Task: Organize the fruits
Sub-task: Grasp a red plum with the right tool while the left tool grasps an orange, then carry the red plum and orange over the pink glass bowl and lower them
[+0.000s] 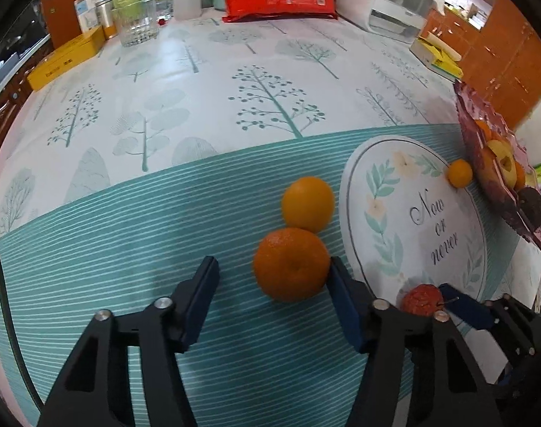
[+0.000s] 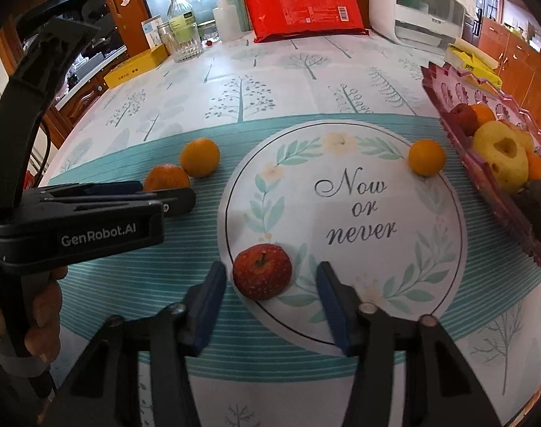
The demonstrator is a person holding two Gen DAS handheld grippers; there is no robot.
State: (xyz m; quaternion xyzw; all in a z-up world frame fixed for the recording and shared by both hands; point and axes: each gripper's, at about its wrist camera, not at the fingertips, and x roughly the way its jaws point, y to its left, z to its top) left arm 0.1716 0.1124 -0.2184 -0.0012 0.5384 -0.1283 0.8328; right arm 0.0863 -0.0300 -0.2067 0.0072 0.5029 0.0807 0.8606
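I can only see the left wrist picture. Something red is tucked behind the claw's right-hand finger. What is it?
Observer: A red apple, stem up, lying on the rim of the round "Now or never" print.
Operator: Has the other claw grabbed it?
Observer: Not yet. The right gripper has a finger on each side of the apple, but a gap shows at the right-hand finger, so it is open.
Operator: And who carries my claw?
Observer: A person's hand is wrapped round the handle of the left gripper.
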